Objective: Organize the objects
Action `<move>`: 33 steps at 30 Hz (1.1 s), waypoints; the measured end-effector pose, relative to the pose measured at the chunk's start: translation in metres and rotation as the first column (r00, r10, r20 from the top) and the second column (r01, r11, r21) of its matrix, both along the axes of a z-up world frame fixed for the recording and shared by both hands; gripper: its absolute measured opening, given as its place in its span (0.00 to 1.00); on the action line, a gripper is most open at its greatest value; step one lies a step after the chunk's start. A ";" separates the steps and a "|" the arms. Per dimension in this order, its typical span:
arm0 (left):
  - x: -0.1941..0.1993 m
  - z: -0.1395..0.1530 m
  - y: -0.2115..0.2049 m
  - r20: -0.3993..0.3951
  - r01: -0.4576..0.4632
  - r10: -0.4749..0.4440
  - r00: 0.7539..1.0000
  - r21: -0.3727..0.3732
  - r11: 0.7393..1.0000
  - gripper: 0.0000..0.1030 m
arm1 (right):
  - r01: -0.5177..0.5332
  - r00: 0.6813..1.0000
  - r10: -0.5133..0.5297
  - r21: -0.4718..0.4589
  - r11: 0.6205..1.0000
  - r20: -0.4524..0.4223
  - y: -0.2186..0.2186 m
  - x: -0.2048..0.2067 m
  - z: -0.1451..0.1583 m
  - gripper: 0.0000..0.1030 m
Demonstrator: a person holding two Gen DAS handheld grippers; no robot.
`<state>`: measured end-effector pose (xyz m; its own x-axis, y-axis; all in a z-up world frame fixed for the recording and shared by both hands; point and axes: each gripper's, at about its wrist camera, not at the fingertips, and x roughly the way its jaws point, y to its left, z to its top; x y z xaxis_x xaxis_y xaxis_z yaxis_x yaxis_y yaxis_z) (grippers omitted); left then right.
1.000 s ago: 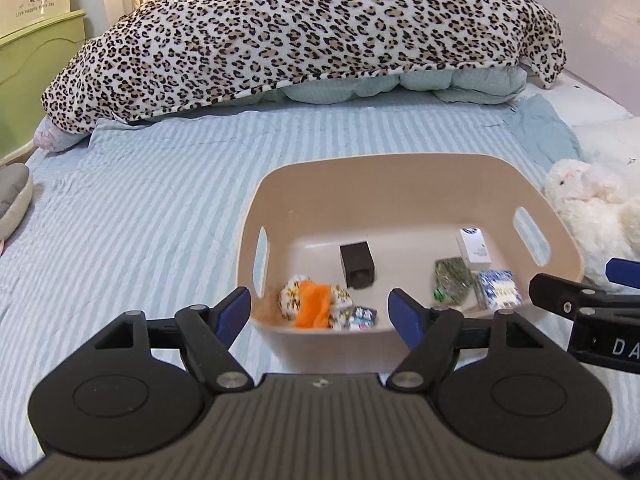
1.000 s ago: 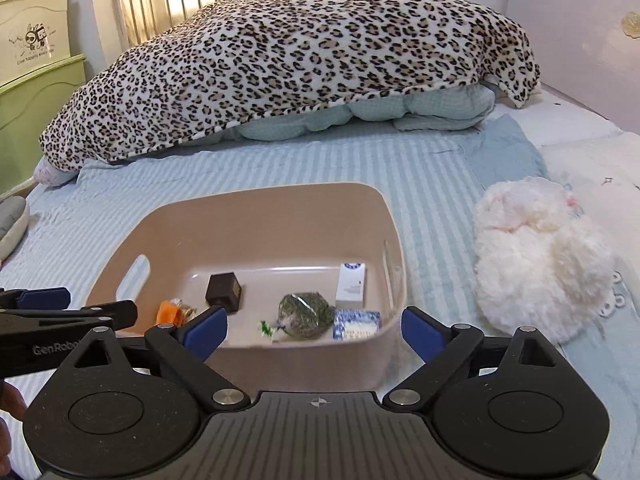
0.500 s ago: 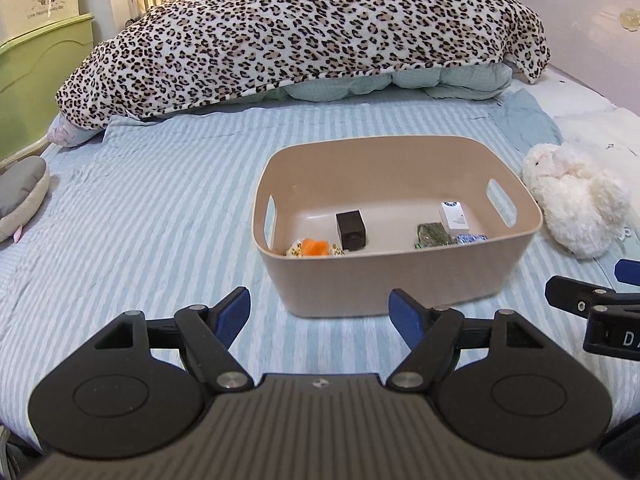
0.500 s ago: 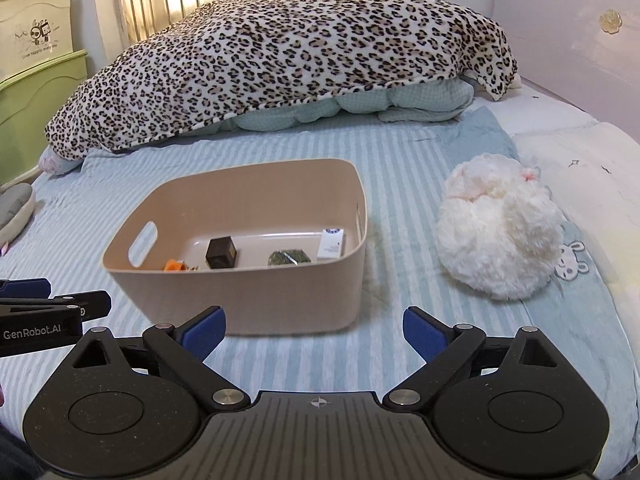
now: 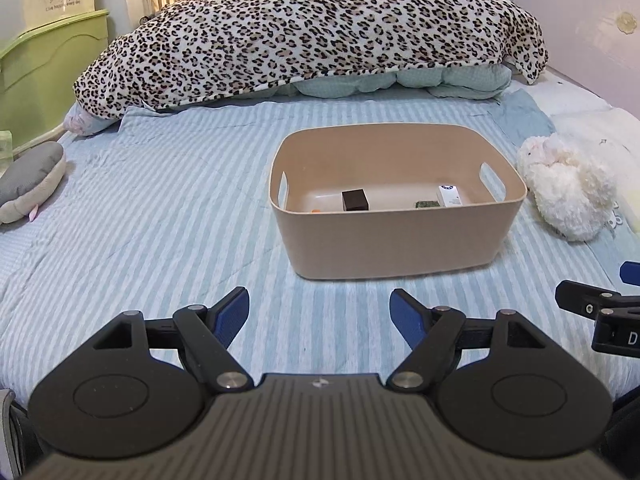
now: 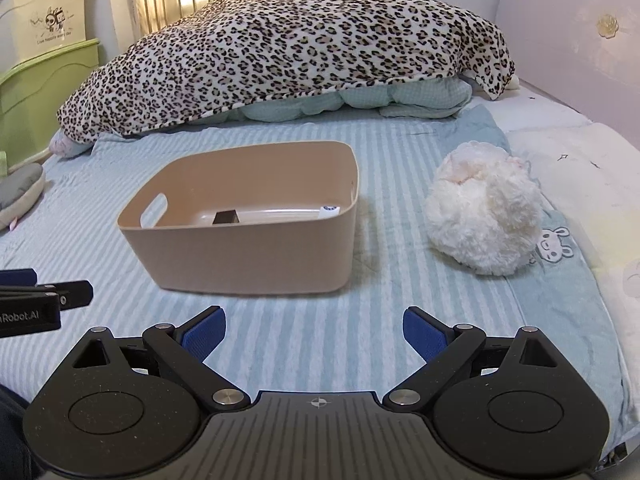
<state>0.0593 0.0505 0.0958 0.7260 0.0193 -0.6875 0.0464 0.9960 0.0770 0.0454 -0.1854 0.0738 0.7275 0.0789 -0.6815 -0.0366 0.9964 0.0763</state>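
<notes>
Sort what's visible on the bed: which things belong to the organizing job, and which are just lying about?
Job: beige bin; inside it the black box, white carton, green packet.

Lying about: white plush toy, leopard blanket, grey cushion.

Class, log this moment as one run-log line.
left gripper: open, empty | right gripper: open, empty | beige plastic bin: on striped bed, holds small items
</notes>
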 end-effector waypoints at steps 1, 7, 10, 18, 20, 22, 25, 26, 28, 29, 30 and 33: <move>-0.003 0.000 0.000 0.001 0.003 -0.003 1.000 0.001 1.000 0.76 | -0.002 1.000 0.002 -0.004 1.000 0.000 0.000 -0.003 0.000 0.94; -0.022 -0.003 -0.001 0.001 0.008 -0.008 1.000 -0.009 1.000 0.76 | -0.010 1.000 0.010 0.009 1.000 0.004 -0.002 -0.022 0.003 0.94; -0.032 -0.003 -0.001 0.000 0.014 -0.014 1.000 -0.016 1.000 0.76 | -0.019 1.000 0.019 -0.004 1.000 0.012 -0.001 -0.031 0.005 0.94; -0.057 0.000 0.002 -0.003 0.035 -0.035 0.999 -0.048 0.998 0.76 | -0.047 0.999 0.048 -0.019 0.999 0.019 0.004 -0.052 0.008 0.95; -0.062 0.001 0.002 -0.001 0.043 -0.043 0.999 -0.050 0.998 0.77 | -0.048 0.998 0.049 -0.023 0.999 0.027 0.005 -0.058 0.009 0.97; -0.067 0.002 0.000 0.005 0.047 -0.047 0.999 -0.044 0.998 0.77 | -0.053 0.998 0.054 -0.030 0.998 0.031 0.006 -0.063 0.010 0.98; -0.073 0.002 -0.001 0.005 0.055 -0.055 0.998 -0.042 0.998 0.77 | -0.059 0.998 0.060 -0.029 0.998 0.032 0.007 -0.071 0.012 0.98; -0.074 0.002 -0.001 0.004 0.056 -0.056 0.998 -0.043 0.997 0.77 | -0.059 0.998 0.060 -0.028 0.998 0.032 0.007 -0.072 0.012 0.98; -0.078 0.001 -0.002 0.002 0.053 -0.053 0.999 -0.037 0.998 0.77 | -0.055 0.998 0.056 -0.024 0.998 0.035 0.007 -0.075 0.014 0.99; -0.079 0.001 -0.003 0.003 0.053 -0.053 0.999 -0.033 0.998 0.77 | -0.054 0.998 0.054 -0.022 0.998 0.035 0.006 -0.077 0.014 0.99; -0.081 0.001 -0.002 0.004 0.055 -0.055 0.998 -0.031 0.998 0.77 | -0.053 0.998 0.054 -0.018 0.998 0.035 0.005 -0.078 0.014 0.99; -0.086 0.003 -0.002 0.005 0.065 -0.065 0.998 -0.035 0.997 0.77 | -0.047 0.998 0.047 -0.007 0.999 0.032 0.004 -0.082 0.014 0.99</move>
<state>-0.0271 0.0483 0.0985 0.7276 -0.0521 -0.6841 0.1107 0.9930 0.0420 -0.0364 -0.1819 0.0876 0.7450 0.1094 -0.6581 -0.0857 0.9940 0.0682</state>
